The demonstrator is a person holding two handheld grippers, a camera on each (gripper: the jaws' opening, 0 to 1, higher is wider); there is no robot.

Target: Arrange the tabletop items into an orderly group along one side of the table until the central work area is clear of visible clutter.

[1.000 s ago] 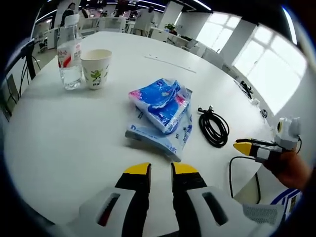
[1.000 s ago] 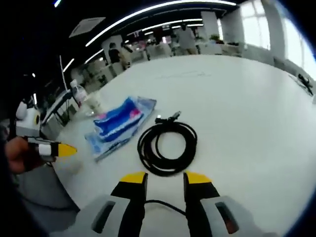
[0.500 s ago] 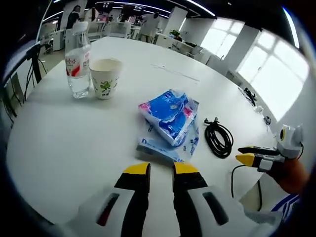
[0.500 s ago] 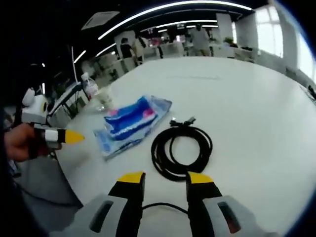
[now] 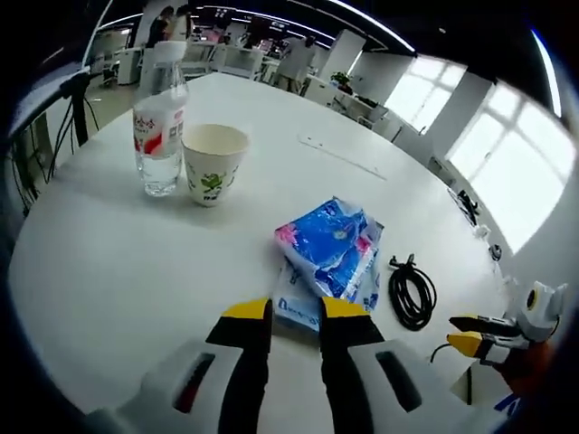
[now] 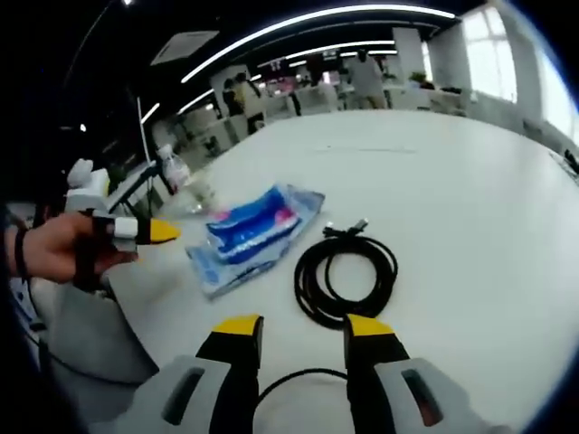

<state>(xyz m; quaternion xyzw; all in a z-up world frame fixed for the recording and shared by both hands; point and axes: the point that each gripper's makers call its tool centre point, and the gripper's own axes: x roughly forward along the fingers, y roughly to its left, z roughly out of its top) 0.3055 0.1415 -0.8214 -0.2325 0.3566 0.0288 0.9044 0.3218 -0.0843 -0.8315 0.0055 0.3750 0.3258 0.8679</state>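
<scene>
The left gripper (image 5: 294,310) hovered with jaws slightly spread, empty, just short of the blue packets (image 5: 330,260) mid-table (image 5: 109,262). The right gripper (image 6: 305,327), jaws likewise spread and empty, faced the coiled black cable (image 6: 346,274). A water bottle (image 5: 159,127) and paper cup (image 5: 213,164) stood together, well apart from the packets.

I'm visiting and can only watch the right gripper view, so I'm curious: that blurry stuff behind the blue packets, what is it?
Observer: A clear water bottle with a red and white label, standing upright.
Operator: Anything beside it?
Observer: A paper cup with a green leaf print, upright, close against the bottle.
Operator: Is the cup full?
Observer: I cannot tell; its inside looks pale, with no clear liquid line.
Operator: And the blue packets?
Observer: Two tissue packets, one stacked on the other.
</scene>
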